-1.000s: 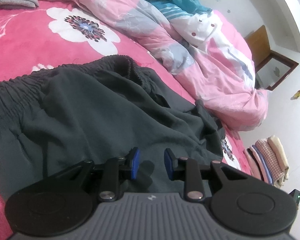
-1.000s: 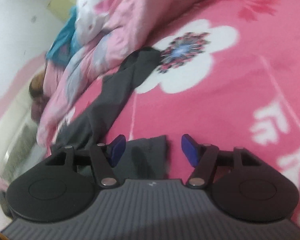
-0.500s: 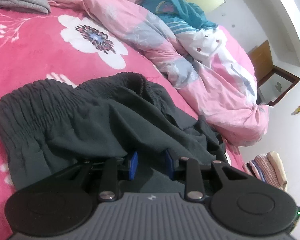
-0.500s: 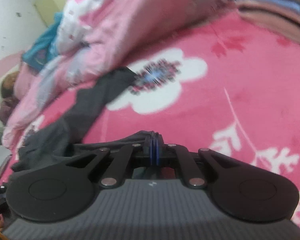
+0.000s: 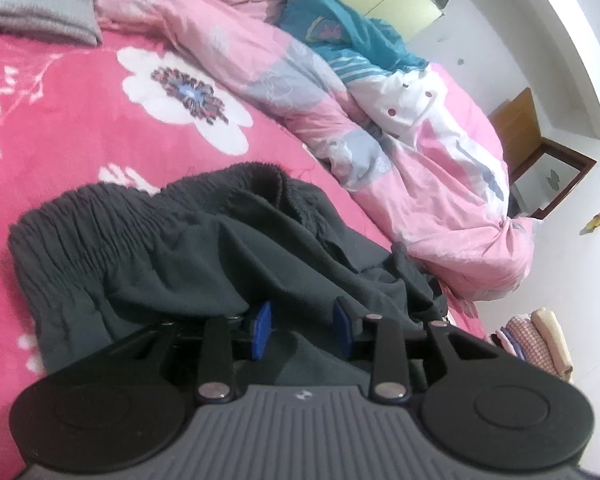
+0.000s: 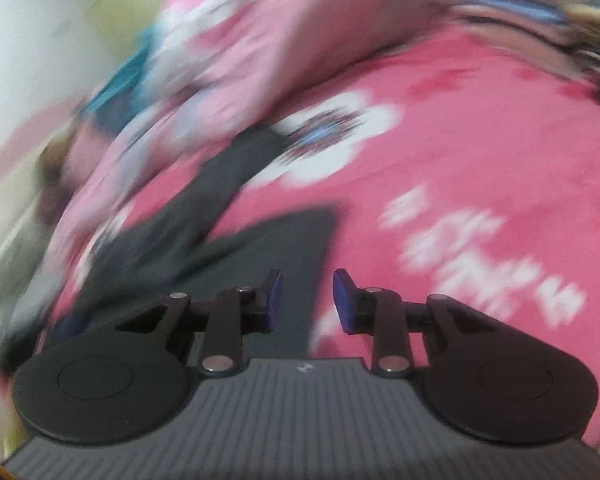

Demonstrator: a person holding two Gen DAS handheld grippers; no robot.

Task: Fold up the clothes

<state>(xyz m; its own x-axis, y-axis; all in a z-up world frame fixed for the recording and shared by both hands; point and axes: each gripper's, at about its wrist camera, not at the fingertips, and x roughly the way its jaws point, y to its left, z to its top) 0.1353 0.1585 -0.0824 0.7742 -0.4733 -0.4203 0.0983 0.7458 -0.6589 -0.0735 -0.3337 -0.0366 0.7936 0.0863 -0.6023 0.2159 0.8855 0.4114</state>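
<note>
Dark grey trousers (image 5: 172, 256) lying rumpled on the pink flowered blanket (image 5: 60, 120)

Soft, light and limp, they will sag and bunch when lifted; the gathered elastic waistband at the far left looks the firmest hold. The left gripper (image 5: 302, 330) is opening, fabric between its pads but not pinched; the right gripper (image 6: 307, 300) is opening over a trouser leg, holding nothing. A pink quilt (image 5: 380, 120) is heaped to the right

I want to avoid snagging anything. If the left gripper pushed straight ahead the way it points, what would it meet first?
Probably the dark grey trousers: the left gripper, jaws opening, already has their bunched cloth between and ahead of its tips.
</note>
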